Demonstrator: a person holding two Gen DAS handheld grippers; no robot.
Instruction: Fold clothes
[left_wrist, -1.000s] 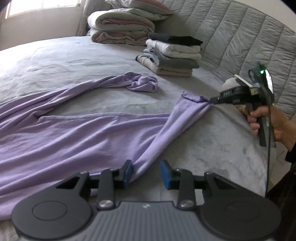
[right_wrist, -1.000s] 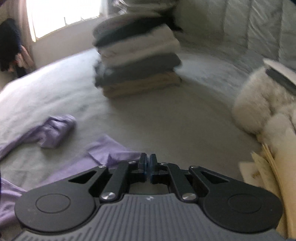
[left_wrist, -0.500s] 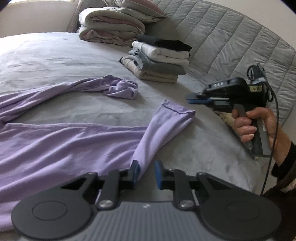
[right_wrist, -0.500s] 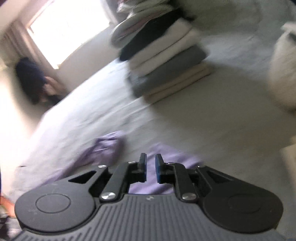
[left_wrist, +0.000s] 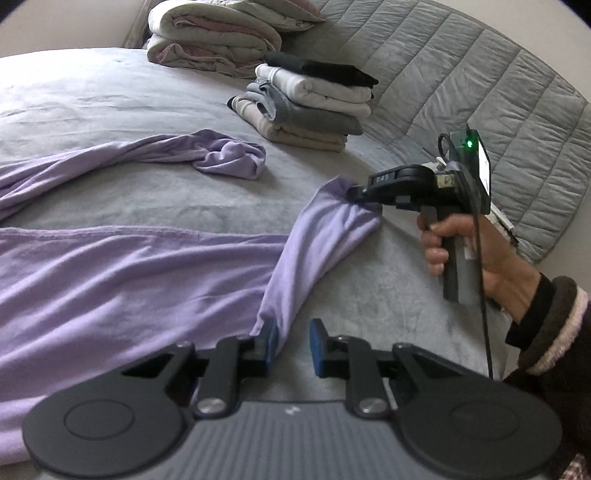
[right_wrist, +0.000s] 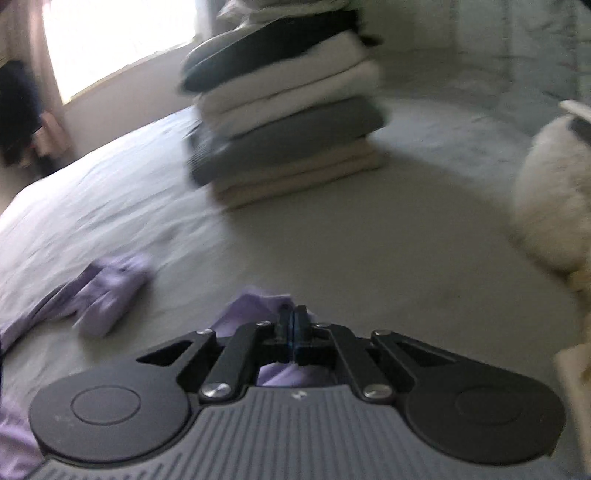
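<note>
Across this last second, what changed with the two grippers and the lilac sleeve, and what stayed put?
The right gripper let go of the near sleeve cuff, drew back, then returned; its jaws have just been closing and now pinch the cuff again. The left gripper narrowed its jaws beside the sleeve's lower end but remains open. The far sleeve and the folded stack stayed put.

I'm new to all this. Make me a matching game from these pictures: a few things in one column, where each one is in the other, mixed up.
Things:
1. folded clothes pile
2. lilac cuff
3. rolled quilt
4. lilac shirt

Places:
A. spread flat on the grey bed
B. pinched in the right gripper
C. far end, behind the pile
D. by the padded headboard

Pairs: 1-D, 2-B, 3-C, 4-A
</note>
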